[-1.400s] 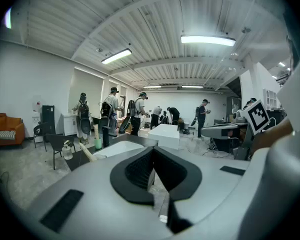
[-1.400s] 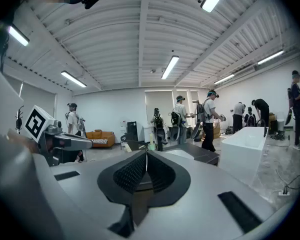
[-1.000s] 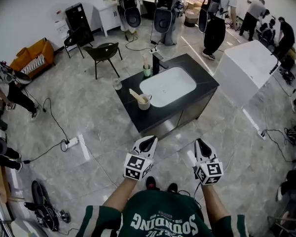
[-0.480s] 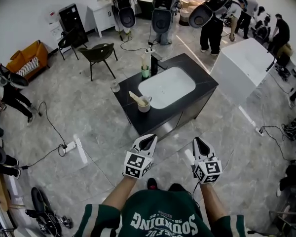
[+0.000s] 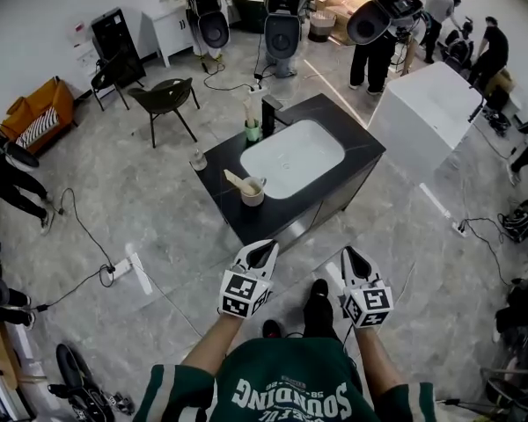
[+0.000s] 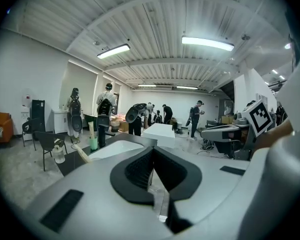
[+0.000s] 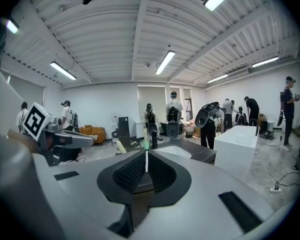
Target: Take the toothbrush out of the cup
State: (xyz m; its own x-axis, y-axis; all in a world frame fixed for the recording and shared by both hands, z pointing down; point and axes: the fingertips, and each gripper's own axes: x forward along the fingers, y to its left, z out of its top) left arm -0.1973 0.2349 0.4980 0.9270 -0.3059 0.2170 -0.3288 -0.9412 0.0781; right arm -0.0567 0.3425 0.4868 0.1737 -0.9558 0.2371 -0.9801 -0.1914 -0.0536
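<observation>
Head view: left gripper (image 5: 262, 251) and right gripper (image 5: 352, 255), jaws closed and empty, hang short of the counter (image 5: 246, 222). The toothbrush (image 5: 236, 180) leans in the cup (image 5: 253, 191) by the counter's near left edge.

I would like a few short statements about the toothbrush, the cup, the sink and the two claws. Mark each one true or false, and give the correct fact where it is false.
1. The toothbrush stands in the cup on the counter. True.
2. The left claw grips the toothbrush. False: it is shut on nothing and is well short of the counter.
3. The sink is white. True.
4. The right claw is wide open. False: it is shut and empty.
</observation>
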